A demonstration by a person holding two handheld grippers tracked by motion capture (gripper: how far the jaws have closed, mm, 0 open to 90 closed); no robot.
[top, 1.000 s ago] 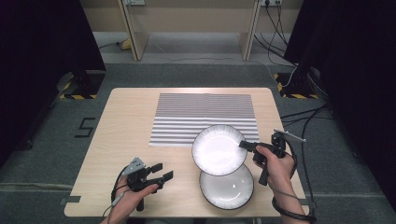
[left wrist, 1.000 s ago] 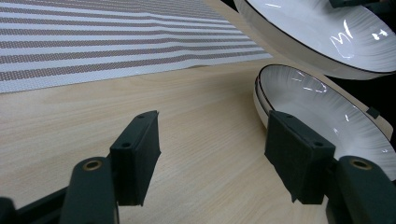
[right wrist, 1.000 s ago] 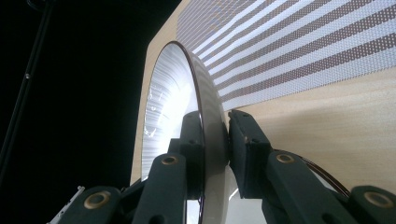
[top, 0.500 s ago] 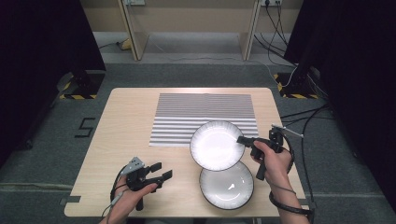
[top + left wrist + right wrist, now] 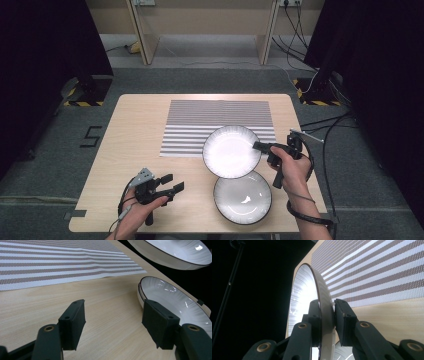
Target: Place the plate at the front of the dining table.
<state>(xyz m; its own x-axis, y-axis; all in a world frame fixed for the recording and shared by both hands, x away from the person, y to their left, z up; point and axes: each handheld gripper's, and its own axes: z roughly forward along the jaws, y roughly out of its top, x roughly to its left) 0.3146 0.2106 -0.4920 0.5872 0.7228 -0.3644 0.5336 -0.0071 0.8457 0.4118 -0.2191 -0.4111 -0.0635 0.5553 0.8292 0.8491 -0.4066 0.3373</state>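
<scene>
In the high view the lifted plate point(image 5: 231, 151) covers the far rim of the lower plate point(image 5: 243, 197) and a corner of the striped mat point(image 5: 220, 125). The right tongs point(image 5: 256, 145) reach over the lifted plate's rim, so the pad beneath it is hidden. In the right gripper view the plate's rim runs off the bottom edge, and its glare washes out the inner surface. In the left gripper view both plates are cut by the right edge, the lifted one by the top too. The person's forearms leave the high view at the bottom.

White bowl point(image 5: 231, 151) held aloft, second bowl point(image 5: 242, 197) on table
</scene>
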